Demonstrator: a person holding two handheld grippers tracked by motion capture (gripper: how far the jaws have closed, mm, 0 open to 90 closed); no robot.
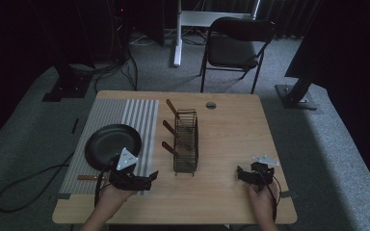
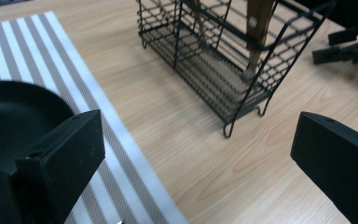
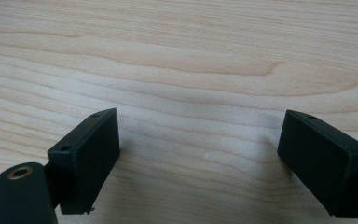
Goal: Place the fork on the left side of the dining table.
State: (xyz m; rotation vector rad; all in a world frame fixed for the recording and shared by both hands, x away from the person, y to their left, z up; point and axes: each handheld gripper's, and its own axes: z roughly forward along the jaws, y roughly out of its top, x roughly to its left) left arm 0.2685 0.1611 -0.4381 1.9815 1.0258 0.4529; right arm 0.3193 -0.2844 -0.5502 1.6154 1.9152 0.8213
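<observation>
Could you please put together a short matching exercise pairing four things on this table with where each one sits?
Things:
1. frying pan
2. wire rack
3. left gripper
4. right gripper

Places:
A. middle of the table
B. on the striped mat
C. over bare wood, near the table's right front
D. at the mat's near right corner, beside the pan

Pairs: 1-B, 2-A, 3-D, 4-C
</observation>
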